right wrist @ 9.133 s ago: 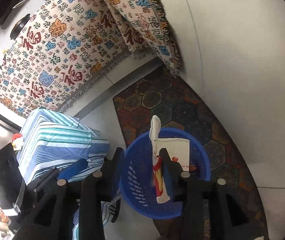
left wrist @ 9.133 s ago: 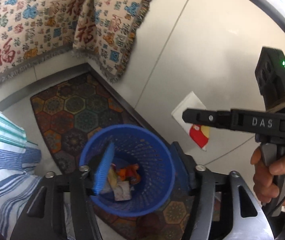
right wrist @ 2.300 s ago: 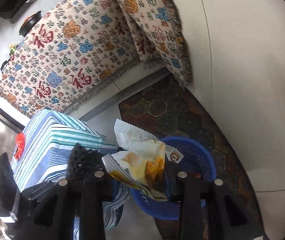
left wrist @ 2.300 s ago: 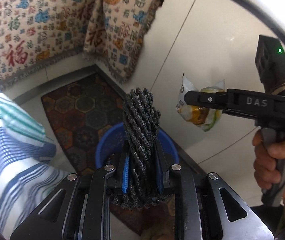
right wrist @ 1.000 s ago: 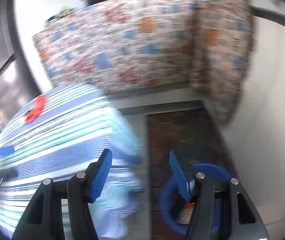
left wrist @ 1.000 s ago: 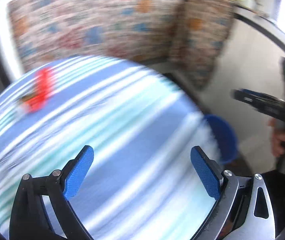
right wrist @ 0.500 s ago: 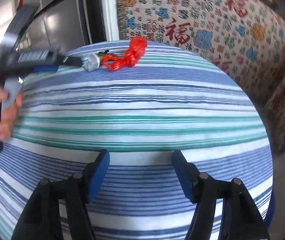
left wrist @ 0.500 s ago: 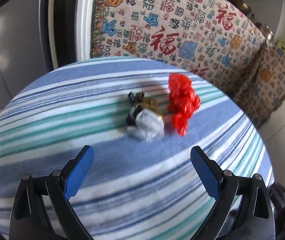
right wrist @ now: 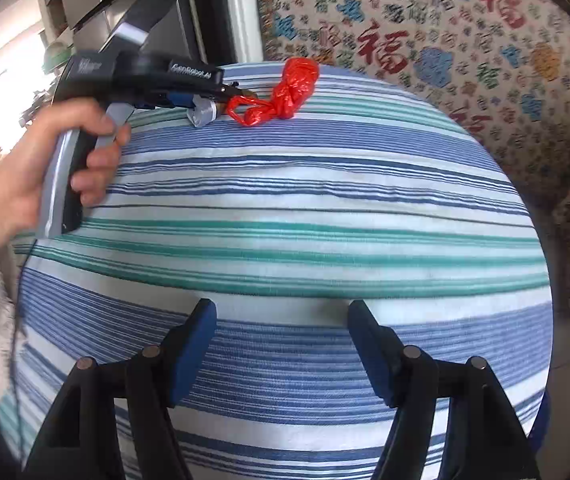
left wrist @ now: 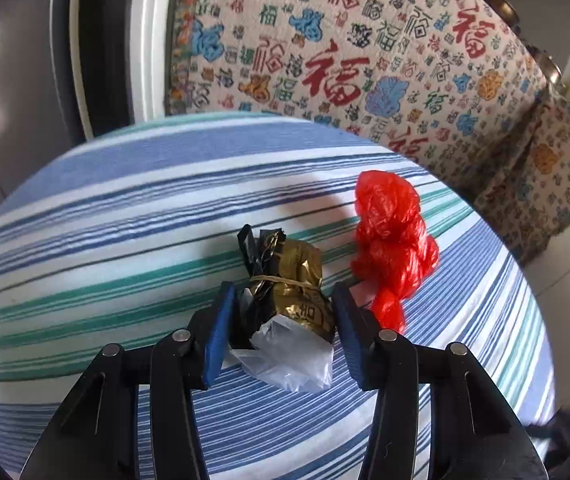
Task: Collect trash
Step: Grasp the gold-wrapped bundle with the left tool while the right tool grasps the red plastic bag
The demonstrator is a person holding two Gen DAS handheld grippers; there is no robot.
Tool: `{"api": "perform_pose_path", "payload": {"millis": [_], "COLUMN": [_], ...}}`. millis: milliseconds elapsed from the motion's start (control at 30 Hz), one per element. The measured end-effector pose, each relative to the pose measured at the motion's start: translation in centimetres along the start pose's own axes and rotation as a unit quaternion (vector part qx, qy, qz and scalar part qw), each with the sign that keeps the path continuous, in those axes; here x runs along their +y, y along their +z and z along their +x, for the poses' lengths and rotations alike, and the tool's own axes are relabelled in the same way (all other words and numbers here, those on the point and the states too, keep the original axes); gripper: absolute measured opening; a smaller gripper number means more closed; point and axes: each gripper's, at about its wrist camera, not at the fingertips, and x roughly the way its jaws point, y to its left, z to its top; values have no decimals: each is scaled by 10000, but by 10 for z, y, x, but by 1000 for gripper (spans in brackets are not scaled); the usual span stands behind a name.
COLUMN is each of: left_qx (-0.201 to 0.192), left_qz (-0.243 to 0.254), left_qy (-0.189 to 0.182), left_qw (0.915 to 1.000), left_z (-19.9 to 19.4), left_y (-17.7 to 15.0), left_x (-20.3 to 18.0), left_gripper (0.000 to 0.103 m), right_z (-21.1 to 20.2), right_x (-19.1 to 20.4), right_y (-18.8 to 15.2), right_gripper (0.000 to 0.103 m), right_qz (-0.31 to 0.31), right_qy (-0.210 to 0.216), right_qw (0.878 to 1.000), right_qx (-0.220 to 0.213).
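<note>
1. The left gripper (left wrist: 281, 320) has its blue pads on either side of a gold wrapper (left wrist: 295, 284), a crumpled foil bundle with a band round it and a bit of clear film at the near end. The jaws look drawn in close, but I cannot tell whether they are pinching it yet.
2. The step in hand seems to be the pick-up of that wrapper. Next it calls for a firm squeeze and a straight lift, since foil that light could slip or spring out.
3. A red bag (left wrist: 393, 240), knotted and bunched, lies just beside the wrapper on its right; it looks like the next piece to collect.
4. The right gripper (right wrist: 281, 340) hovers over the near side of the table, jaws wide apart, holding nothing, well apart from both pieces.
5. Both pieces lie on a striped cloth (right wrist: 305, 208), blue, white and green, covering the table.
6. Behind hangs a patterned throw (left wrist: 365, 60) with red characters. No bin shows in either view.
</note>
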Motion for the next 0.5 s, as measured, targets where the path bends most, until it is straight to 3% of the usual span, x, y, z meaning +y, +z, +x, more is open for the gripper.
{"api": "perform_pose_path", "payload": {"millis": [167,300,367,433,467,500], "left_qx": [-104,-52,-68,-71,-72,-45], "left_qz": [-322,-403,-418,-459,-486,-504], "left_qy": [137,279,298,262,238,188], "left_qw": [9993,9988,9987,9986,9985,9985], "left_z": [-40,-69,-81,-90,-94,-97], "left_y": [-21,-44,-57,-69,-74,-79], "left_x": [32,41,41,41,40,38], "left_gripper": [49,49,49,49,49,49], "right_z": [5,58,90,111,114,108], "right_x": [-21,-15,-5,-1,1,0], "right_y": [79,139,158,162,161,158], "right_gripper": [70,70,69,45,28,28], "right_qz": [386,867,985,1023,1003,889], "right_qy": [11,485,398,164,90,-57], "right_qw": [9981,9937,9935,9942,9947,9954], "right_qx": [-488,-519,-413,-271,-228,-360]}}
